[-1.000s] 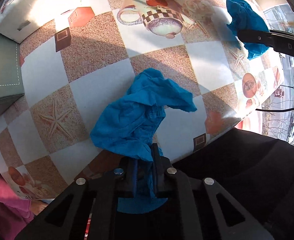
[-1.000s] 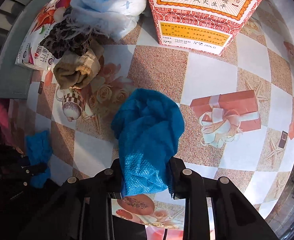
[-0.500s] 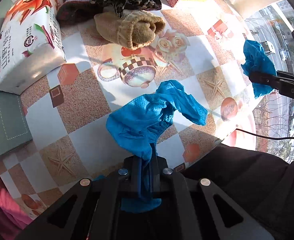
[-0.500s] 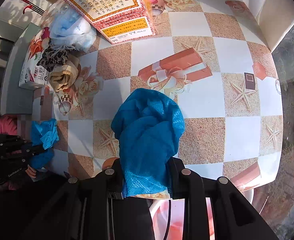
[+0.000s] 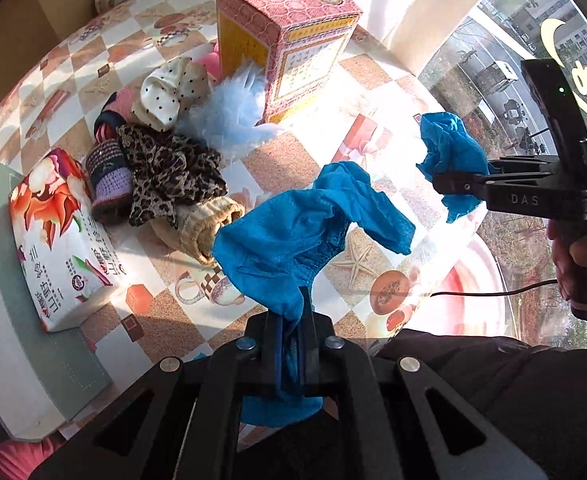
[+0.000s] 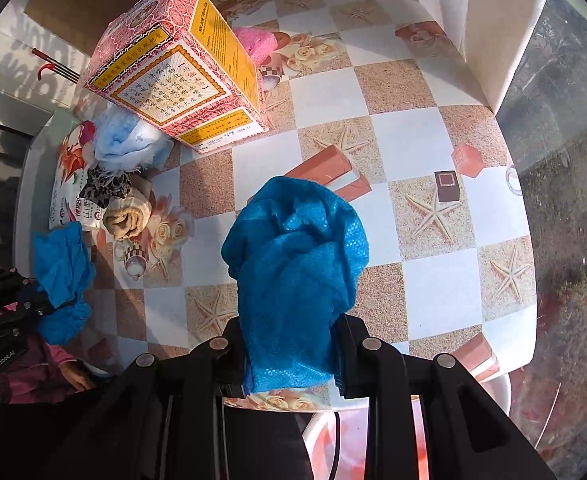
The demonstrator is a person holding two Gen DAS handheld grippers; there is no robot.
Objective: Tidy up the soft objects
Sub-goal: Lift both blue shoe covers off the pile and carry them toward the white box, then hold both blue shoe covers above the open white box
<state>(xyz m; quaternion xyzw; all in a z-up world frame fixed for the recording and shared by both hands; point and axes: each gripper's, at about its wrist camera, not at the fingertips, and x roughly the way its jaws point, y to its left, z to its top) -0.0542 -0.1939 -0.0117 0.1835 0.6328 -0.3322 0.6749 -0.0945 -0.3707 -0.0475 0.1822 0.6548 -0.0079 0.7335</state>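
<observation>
Each hand-held gripper, left [image 5: 289, 316] and right [image 6: 293, 354], is pinching a blue cloth [image 5: 309, 224] [image 6: 293, 264] above the surface [image 6: 433, 152]. Being limp and light, each is drooping ahead; an edge pinch looks sufficient.

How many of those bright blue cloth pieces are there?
2. One blue cloth is pinched in the left tongs; the other blue cloth is clamped in the right tongs. Both hang above the table; more could be buried in the pile.

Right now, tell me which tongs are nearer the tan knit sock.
Left. The left tongs hold their blue cloth just beside the tan knit sock; the right tongs hang farther away, across the table.
</observation>
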